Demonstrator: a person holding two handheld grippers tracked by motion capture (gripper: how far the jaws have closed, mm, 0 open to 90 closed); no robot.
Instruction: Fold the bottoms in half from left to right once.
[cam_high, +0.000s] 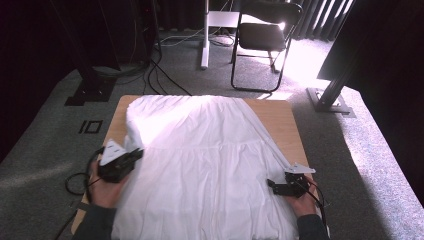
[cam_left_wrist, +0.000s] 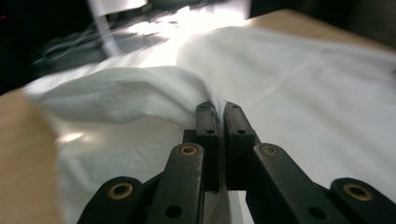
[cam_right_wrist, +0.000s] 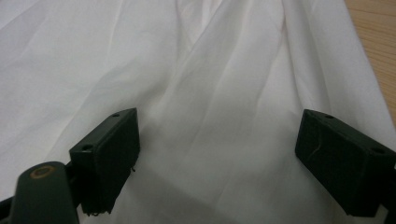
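two tongs on one white cloth (cam_high: 200, 165) spread over the table (cam_high: 287, 117): left tongs (cam_high: 136, 154) at nine o'clock, pressed together on a raised fold; right tongs (cam_high: 272, 185) at four o'clock, spread wide, cloth lying between the jaws toward ten o'clock, ready to pinch.

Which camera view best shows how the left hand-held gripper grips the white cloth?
The left gripper view: the left hand-held gripper has its jaws closed on a raised fold of the white cloth. The high view shows the whole cloth; the right gripper view shows flat cloth between open jaws.
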